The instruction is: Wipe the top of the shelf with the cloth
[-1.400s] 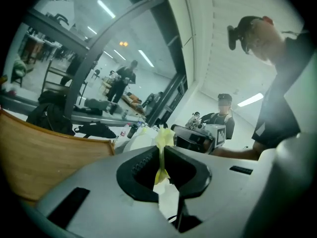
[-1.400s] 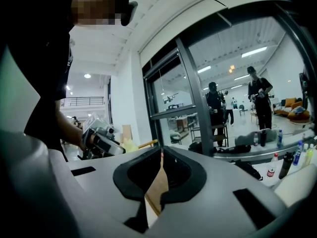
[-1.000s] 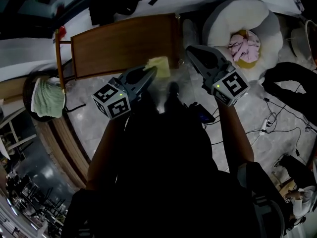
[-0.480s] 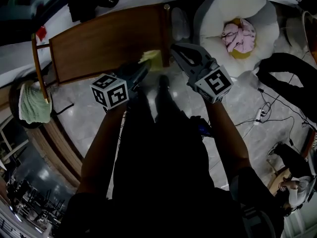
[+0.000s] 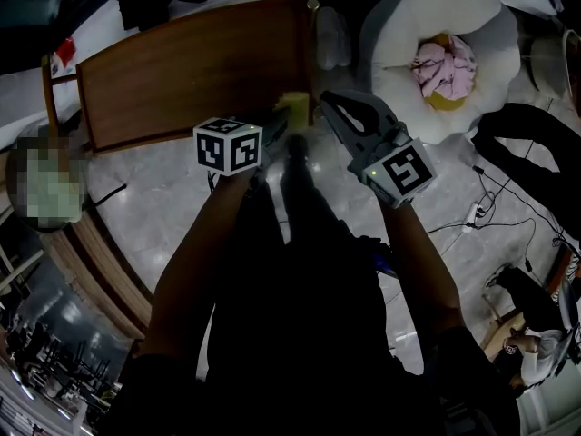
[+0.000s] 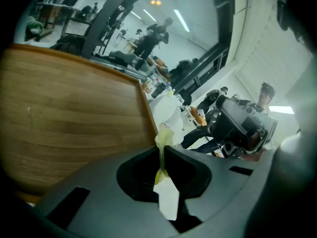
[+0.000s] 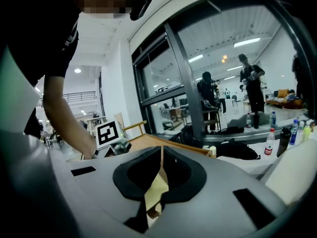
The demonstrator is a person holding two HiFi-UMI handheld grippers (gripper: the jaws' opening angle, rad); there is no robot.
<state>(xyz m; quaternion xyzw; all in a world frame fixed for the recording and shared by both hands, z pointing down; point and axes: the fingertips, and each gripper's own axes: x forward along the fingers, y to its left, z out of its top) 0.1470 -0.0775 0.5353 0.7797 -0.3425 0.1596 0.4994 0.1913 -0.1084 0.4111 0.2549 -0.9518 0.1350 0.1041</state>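
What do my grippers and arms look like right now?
Left gripper and right gripper are grey tapered shells, black inside the jaws; each carries a white cube with black square markers. A green light glows on the right one. Forearms bare, clothing dark.

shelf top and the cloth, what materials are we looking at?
Shelf top: looks like wood or wood-grain laminate, brown, low sheen; grain streaks show. Cloth: thin, soft fabric, pale yellow, matte; it crumples where the left gripper pinches it.

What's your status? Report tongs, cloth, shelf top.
Left tongs shut on cloth. Right tongs shut, empty, alongside. Cloth at near edge of shelf, contact unclear. Nothing on top in the way.
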